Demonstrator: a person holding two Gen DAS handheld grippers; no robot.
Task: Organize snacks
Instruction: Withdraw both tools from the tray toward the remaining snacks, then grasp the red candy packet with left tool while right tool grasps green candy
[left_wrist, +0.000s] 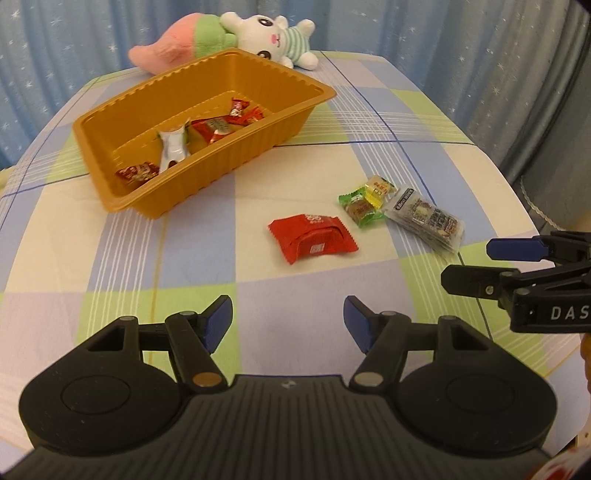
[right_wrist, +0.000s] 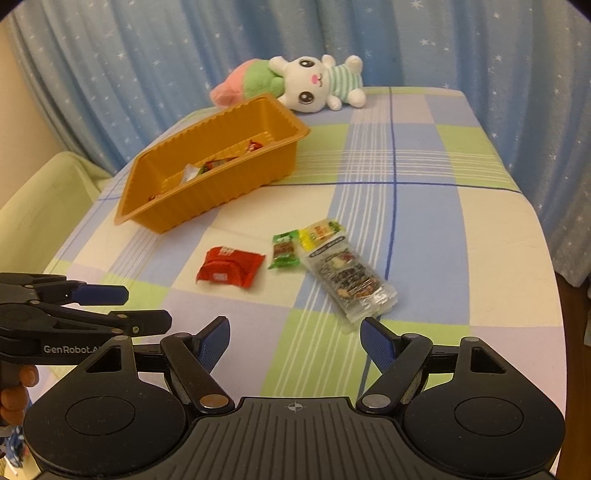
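- The orange tray (left_wrist: 207, 177) is thin ribbed plastic with a wavy rim; it stands on the counter (left_wrist: 110, 266), which has a soft checked cloth.
- Inside the tray lie shiny wrapped candies: red ones (left_wrist: 216, 129) and a silver one (left_wrist: 173, 147).
- In front of the tray, to its right, lie a flat red packet (left_wrist: 314, 238), a small green candy (left_wrist: 360, 210), a yellow candy (left_wrist: 378, 188) and a clear long packet (left_wrist: 424, 219), close together.
- The left wrist view shows well into the tray; the right wrist view shows mostly its ribbed side wall.
- Behind the tray lies a plush rabbit (right_wrist: 317, 85) before a blue starred curtain (right_wrist: 147, 55).
- The left gripper (left_wrist: 288, 321) and the right gripper (right_wrist: 293, 341) have their jaws spread and hold nothing; both are short of the packets.
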